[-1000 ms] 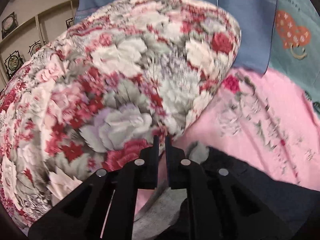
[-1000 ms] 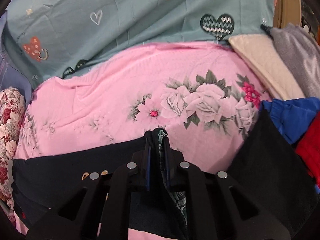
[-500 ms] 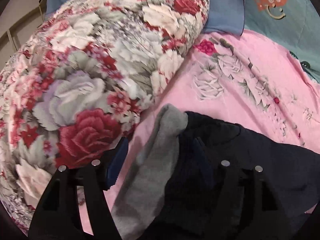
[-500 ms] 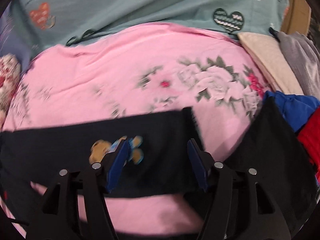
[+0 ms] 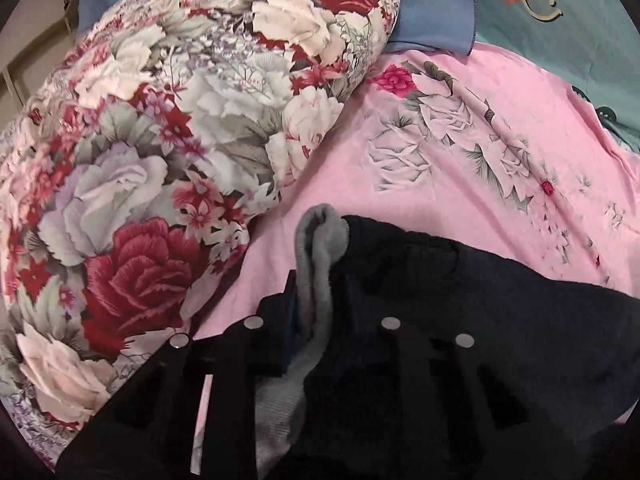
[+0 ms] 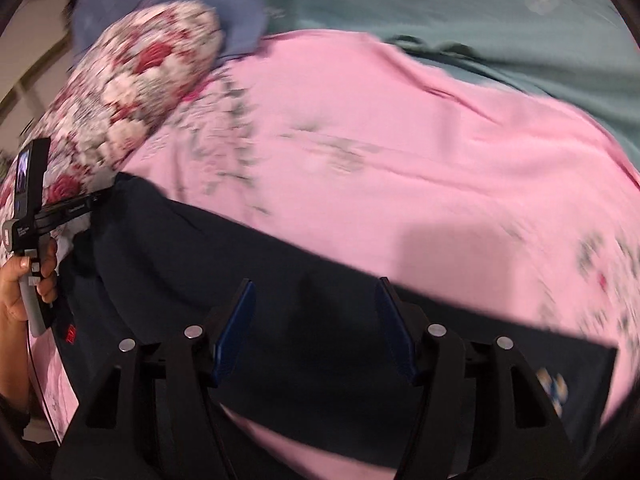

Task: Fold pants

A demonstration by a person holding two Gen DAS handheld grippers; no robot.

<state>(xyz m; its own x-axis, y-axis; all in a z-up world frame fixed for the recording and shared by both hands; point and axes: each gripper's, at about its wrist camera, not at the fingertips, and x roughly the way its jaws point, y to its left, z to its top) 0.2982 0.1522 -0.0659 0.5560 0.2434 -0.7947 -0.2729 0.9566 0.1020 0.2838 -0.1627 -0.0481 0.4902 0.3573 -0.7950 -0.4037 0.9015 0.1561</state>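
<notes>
Pink floral sheet (image 6: 400, 160) under dark pants (image 6: 280, 280) (rose-print quilt (image 5: 160, 140) beside).

A pink floral bedsheet (image 5: 460, 160) lies beside a flowered quilt roll (image 5: 180, 140).

navy pants (image 6: 280, 280) on pink floral bedsheet (image 6: 400, 160)
</notes>
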